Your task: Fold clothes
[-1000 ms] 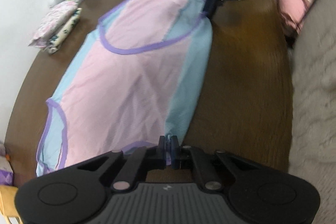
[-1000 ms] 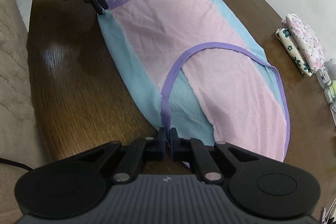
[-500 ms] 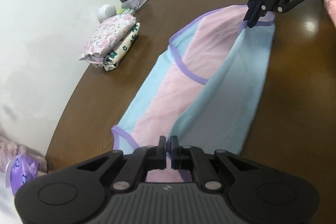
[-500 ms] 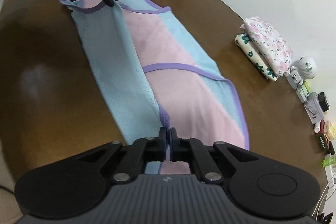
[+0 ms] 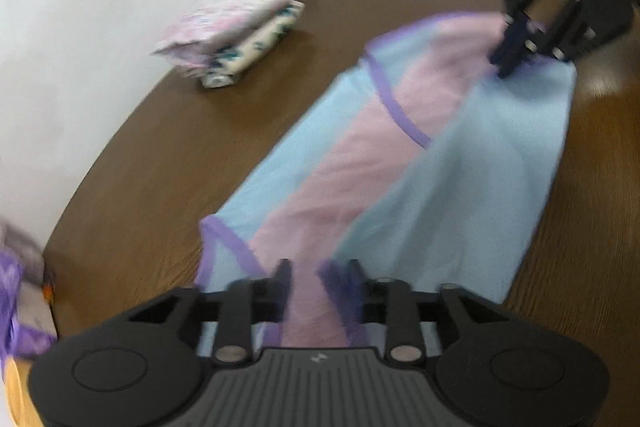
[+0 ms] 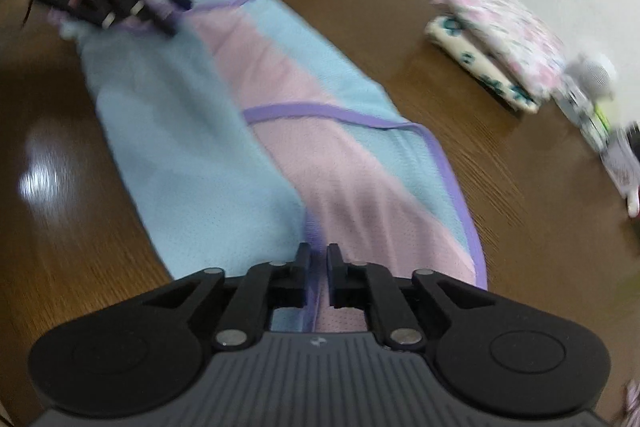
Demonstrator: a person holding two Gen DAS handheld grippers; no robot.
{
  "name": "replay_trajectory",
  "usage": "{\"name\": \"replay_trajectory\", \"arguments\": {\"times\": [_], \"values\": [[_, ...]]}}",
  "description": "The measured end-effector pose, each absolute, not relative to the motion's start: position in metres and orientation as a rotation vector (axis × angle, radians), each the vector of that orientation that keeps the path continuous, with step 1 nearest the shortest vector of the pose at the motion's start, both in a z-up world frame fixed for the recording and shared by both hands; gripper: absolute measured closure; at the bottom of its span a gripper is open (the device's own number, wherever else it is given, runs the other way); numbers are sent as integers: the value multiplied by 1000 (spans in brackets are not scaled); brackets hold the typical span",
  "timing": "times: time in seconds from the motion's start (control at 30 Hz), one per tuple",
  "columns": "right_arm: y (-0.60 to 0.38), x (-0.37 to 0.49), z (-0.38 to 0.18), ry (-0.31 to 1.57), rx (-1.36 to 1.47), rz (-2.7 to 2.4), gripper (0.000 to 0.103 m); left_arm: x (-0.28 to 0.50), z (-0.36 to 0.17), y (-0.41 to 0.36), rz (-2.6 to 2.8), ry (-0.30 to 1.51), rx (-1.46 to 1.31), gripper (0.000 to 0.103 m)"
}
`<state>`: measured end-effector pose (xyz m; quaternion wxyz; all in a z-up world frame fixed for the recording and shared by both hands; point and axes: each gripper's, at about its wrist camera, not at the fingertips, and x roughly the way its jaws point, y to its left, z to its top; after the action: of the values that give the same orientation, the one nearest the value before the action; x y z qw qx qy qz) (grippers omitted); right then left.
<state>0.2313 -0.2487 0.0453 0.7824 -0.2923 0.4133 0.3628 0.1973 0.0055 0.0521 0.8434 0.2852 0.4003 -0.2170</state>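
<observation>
1 brown wooden table (image 5: 168,131) beside white wall (image 5: 80,7)

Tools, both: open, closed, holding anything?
Left tool: opening, garment hem between its fingers, no grip.
Right tool: opening slightly, hem in the gap.

Both tools are made of matte black plastic. The left gripper (image 5: 320,273) has a grey ribbed plate at the base with a small pale mark in the middle, a round black disc on each side, and two flat link arms joined by silver round pins. The right gripper (image 6: 319,255) has the same build. Its two fingers (image 6: 303,257) are short, dark blocks.
</observation>
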Motion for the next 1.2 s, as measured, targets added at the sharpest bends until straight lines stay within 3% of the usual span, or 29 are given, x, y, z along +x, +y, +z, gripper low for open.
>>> {"name": "replay_trajectory", "arguments": {"times": [0.17, 0.33, 0.6, 0.73, 0.93, 1.1, 1.2], "values": [[-275, 226, 71, 841, -425, 761, 81, 182, 73, 14, -496, 780, 445, 60], [-251, 197, 63, 777, -386, 875, 69, 170, 53, -10, -614, 850, 379, 61], [-270, 183, 21, 802, -275, 808, 69, 165, 35, 21, -508, 950, 206, 62], [-308, 181, 20, 794, -206, 700, 69, 161, 37, 54, -440, 967, 90, 73], [-347, 176, 18, 780, -182, 600, 69, 154, 38, 73, -385, 955, 86, 74], [-347, 170, 17, 762, -202, 583, 68, 148, 44, 74, -366, 937, 78, 71], [-345, 167, 19, 764, -197, 583, 67, 130, 57, 83, -330, 902, 84, 61]]}}
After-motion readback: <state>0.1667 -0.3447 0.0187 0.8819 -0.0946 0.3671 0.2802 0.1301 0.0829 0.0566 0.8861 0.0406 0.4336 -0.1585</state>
